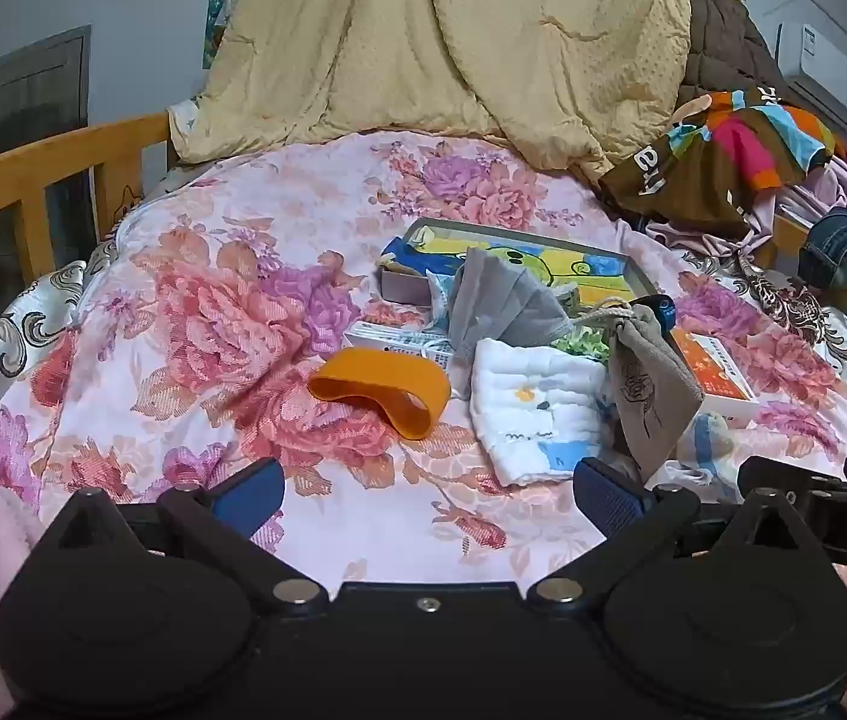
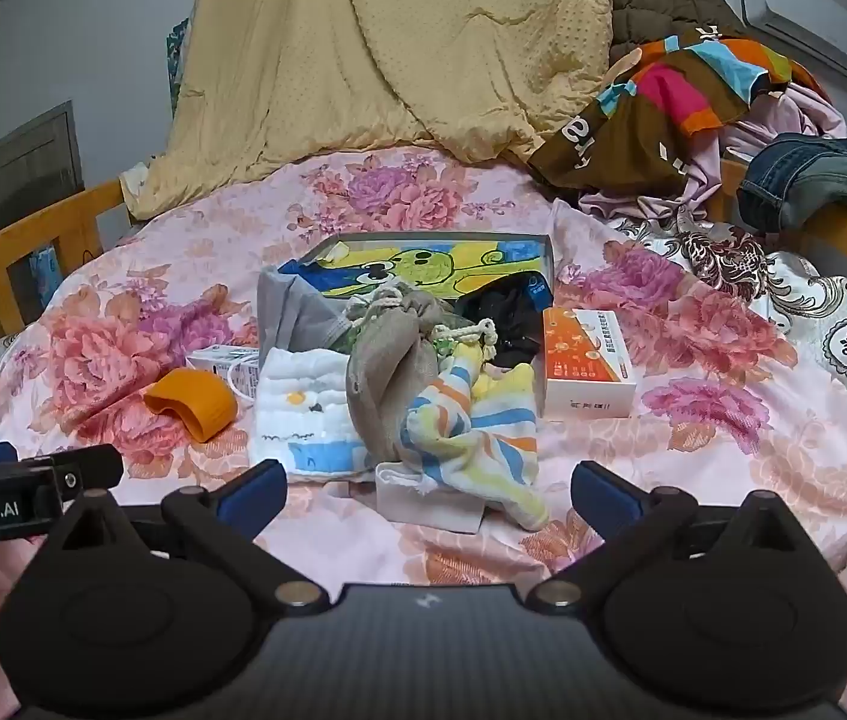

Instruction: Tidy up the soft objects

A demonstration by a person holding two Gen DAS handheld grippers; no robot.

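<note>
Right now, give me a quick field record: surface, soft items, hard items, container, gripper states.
surface: floral quilt
soft items: orange band, white gauze cloth, grey drawstring pouch, striped towel
hard items: orange box
container: cartoon-lined box, behind the pile
left hand-held gripper: open, empty
right hand-held gripper: open, empty, striped towel just ahead
</note>
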